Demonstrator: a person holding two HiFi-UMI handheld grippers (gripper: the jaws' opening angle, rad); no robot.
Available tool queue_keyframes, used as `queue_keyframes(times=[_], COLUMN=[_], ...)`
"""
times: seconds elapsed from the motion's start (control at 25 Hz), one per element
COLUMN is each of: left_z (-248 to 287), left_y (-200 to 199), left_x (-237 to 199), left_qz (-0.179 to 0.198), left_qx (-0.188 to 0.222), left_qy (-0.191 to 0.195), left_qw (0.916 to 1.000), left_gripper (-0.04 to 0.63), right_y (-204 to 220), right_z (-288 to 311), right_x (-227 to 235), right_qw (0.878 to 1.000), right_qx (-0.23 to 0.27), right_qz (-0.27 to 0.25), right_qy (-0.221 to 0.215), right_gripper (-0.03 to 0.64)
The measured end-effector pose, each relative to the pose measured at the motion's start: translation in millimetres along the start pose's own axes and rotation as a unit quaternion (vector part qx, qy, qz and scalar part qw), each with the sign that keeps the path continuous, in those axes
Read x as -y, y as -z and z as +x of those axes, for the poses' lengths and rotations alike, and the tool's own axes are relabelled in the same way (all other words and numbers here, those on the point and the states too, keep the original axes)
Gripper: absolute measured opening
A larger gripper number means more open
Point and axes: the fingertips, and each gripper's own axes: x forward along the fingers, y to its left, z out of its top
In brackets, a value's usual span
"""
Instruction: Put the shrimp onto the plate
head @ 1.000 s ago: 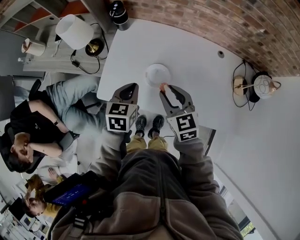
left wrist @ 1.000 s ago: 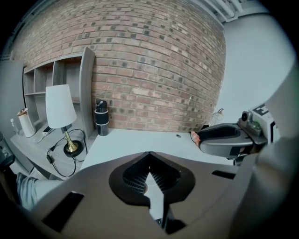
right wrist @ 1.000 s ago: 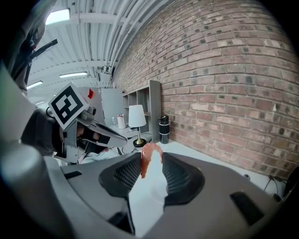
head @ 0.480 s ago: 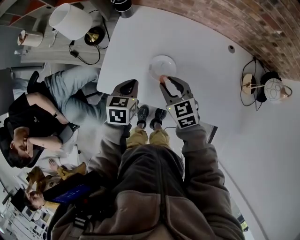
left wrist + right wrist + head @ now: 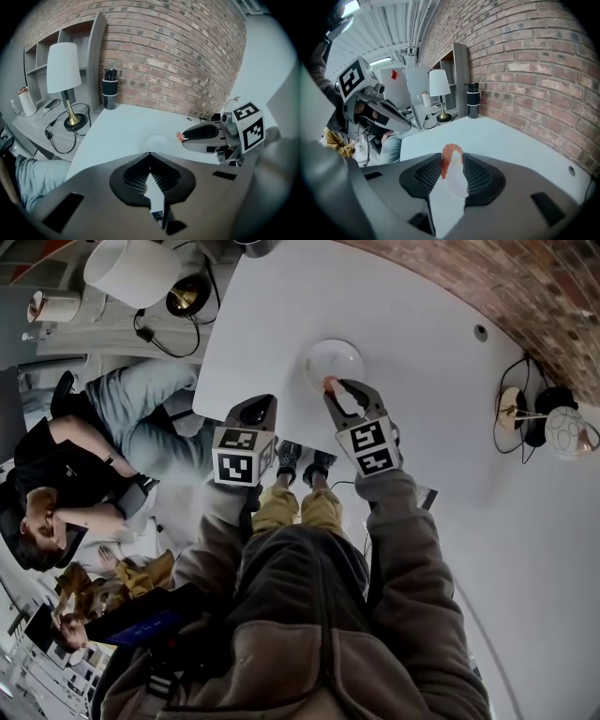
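One shrimp [image 5: 451, 158] clamped in right gripper [image 5: 339, 392] at plate [image 5: 335, 355] rim; left gripper [image 5: 150, 155] together.

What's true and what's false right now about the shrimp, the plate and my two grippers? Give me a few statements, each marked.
1. The right gripper grips the shrimp in its jaws. True.
2. The shrimp lies on the plate. False: it is in the right gripper's jaws, by the plate's near edge.
3. The left gripper holds a second shrimp. False: nothing is between its jaws.
4. A lamp stands beside the table, not on it. True.
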Motion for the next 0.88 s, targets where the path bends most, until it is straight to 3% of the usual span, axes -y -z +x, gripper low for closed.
queue_keyframes(times=[0.48,0.88], left_z=[20.1,35.3], left_y=[17.3,25.1], left_x=[-22.8,-31.1], left_qz=[-0.018,-0.034], left_qx=[-0.023,-0.050], left_qy=[-0.012,-0.008], left_qw=[0.9995,0.9981], left_gripper=[0.005,0.005], right_y=[40.0,68.4], right_z=[44.4,67.3], right_x=[13.8,26.7], right_qw=[0.999,0.996], right_qx=[-0.047,-0.085], right_qz=[0.007,0.011], right_qy=[-0.014,0.000], right_gripper=[0.141,0.141])
